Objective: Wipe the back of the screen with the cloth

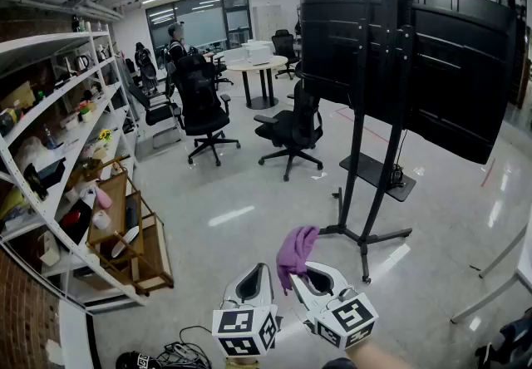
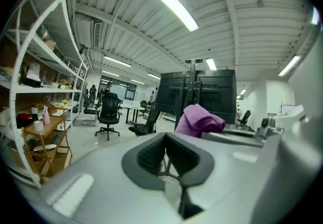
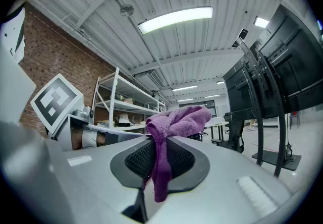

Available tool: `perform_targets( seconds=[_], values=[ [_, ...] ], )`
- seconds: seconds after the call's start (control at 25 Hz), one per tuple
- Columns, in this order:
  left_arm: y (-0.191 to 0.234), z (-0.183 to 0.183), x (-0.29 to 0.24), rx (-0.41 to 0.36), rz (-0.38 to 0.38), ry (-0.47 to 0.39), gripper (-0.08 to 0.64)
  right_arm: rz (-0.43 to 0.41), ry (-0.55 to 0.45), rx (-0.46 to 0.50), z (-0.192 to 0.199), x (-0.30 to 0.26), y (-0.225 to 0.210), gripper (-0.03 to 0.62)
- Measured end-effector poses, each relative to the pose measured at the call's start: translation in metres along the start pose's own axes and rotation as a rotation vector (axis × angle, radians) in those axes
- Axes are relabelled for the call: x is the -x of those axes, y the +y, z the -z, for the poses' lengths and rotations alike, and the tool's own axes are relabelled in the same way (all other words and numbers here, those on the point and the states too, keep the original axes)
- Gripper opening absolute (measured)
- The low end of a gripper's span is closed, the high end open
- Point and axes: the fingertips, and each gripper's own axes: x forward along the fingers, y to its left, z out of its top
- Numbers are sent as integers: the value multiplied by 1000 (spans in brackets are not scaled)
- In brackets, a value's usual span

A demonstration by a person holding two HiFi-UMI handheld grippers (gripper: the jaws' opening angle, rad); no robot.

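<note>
Pinching the purple cloth (image 3: 174, 122) between pads that are pressing together, the right claw (image 3: 160, 153) is holding it low in front of the person, with the fabric bunching above the tips and a tail hanging down into the gap. Just to its left, the left claw (image 2: 166, 153) is sitting level with it, jaws pressing together on nothing, with the cloth showing past its right side. Below and left of that claw, cables (image 1: 179, 351) are lying tangled on the floor (image 1: 249, 193). Farther left, a wooden rack (image 1: 125, 234) is leaning against long white shelves (image 1: 58, 135) that are carrying clutter. Ahead and to the right of both claws, well apart from them, the screen (image 1: 453, 51) is standing on a dark stand (image 1: 366, 193), its ribbed black back facing the claws. Beyond it, straight ahead, two black chairs (image 1: 204, 110) are standing on the pale floor, and behind them a round table (image 1: 256, 68) is holding white boxes. Farthest off, a person (image 1: 175, 39) is standing near the windows.
</note>
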Motion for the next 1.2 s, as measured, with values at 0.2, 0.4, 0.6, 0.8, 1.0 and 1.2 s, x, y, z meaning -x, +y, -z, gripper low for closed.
perform_targets(
  seconds=[0.2,0.4,0.6,0.8,1.0,1.2],
  values=[
    [9,-1,-13,-3,31,-9,8,34,0,15,5,-10,-8,46],
    [8,-1,-45,5,83,0,8,102,17,16,11,-14,-36,46],
    [-8,-4,-99,7,163,11,8,187,13,37,11,-23,-92,46],
    [-50,-26,-185,-64,282,5,8,302,-13,83,-4,-43,-179,46],
    [-111,-60,-283,-107,441,-13,8,465,-52,123,-36,-40,-278,46],
    [-174,-83,-352,-173,560,-31,8,606,-66,173,-62,-15,-362,46]
  ],
)
